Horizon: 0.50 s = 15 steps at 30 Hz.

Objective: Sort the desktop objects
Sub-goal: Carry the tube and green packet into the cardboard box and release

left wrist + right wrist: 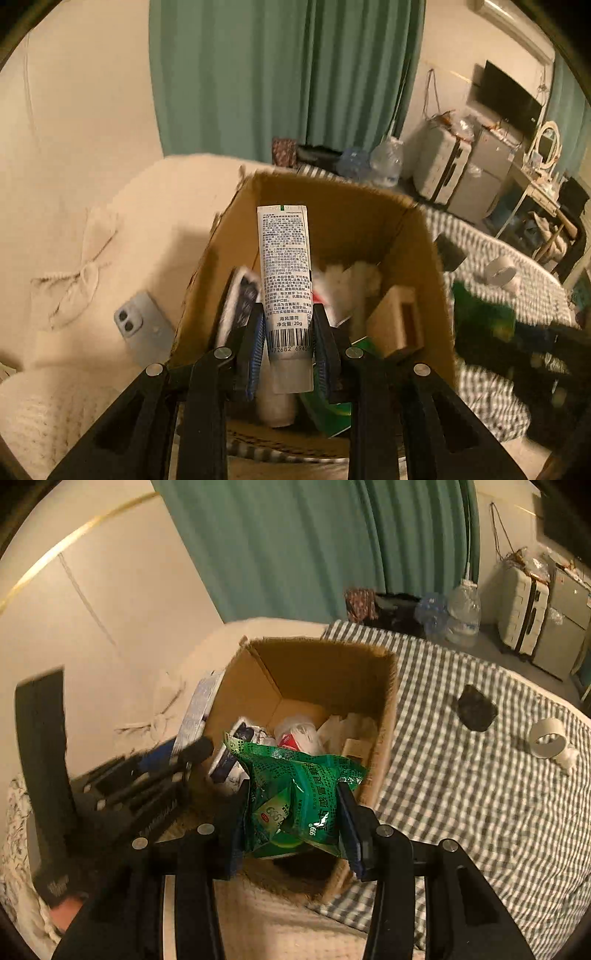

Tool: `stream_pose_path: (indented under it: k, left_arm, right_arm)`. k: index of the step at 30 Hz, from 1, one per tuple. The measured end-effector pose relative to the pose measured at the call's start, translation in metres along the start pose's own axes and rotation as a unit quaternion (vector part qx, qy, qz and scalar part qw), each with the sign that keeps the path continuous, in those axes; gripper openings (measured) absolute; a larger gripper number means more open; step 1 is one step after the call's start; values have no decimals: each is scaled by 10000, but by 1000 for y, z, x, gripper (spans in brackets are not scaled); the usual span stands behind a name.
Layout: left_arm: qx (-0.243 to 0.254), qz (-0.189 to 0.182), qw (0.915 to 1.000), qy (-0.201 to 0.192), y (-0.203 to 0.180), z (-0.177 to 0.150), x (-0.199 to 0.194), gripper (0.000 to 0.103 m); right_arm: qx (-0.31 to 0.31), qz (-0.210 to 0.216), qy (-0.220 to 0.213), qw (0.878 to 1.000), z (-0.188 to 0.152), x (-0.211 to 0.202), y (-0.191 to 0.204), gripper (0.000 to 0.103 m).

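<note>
Over the cardboard box (424,236), the small white tube (286,273) sits pinched near its cap between the narrow-set jaws of the left gripper (290,343); the green sachet bag (295,797) is between the half-spread jaws of the right gripper (293,819), grip looks loose. Best to centre both over the opening before letting go, tube first, clear of the rim. Phone (142,326) stays outside on the bedding.

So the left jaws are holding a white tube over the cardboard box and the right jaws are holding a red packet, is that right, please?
Not quite: the packet in the right jaws is green, as the right wrist view shows. The left jaws do hold the white tube over the cardboard box.
</note>
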<state>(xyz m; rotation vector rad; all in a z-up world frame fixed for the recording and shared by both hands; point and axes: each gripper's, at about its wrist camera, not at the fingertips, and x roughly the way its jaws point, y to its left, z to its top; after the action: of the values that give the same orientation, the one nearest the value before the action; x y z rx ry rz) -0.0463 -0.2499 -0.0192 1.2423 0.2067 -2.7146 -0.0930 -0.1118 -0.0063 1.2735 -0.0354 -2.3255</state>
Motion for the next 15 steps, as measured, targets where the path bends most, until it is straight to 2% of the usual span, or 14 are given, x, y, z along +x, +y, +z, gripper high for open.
stream_pose_path:
  k: [2,3,4,5,6,8,12,15]
  left_arm:
    - [63,-48,9999,105,1,-6,9,26]
    - [87,-79,9998,189,-1,-8,14,32]
    - [99,-138,9995,261,-4,-9,18,39]
    - [104,-138,9994,311,-6,-10,21,68]
    - [98,-50,9994,319,-7,-12,21,89]
    - [183,29,9997,171,-13,-14,16,92]
    - [450,47,9989,130,-34,-20,6,92]
    - [562,-8,9984,40,-53,-25,-6,94]
  right_arm:
    - [165,75,-23,9998,7,4,-3,60]
    - [306,179,-35,9994,11,2,-8,76]
    - [472,283,-114,9984,13,-5,-14,84]
    - [570,327,-203,9976,15,-13,-20,84]
    - [669,340,-319,9967,18,-21,-28,84]
    - [739,208,-458,9960,16,-38,-40,85]
    - [784,-454,-731,9932,2,-73,-82,85]
    - [992,-1001,-845,9864,-20,-96,-131,85]
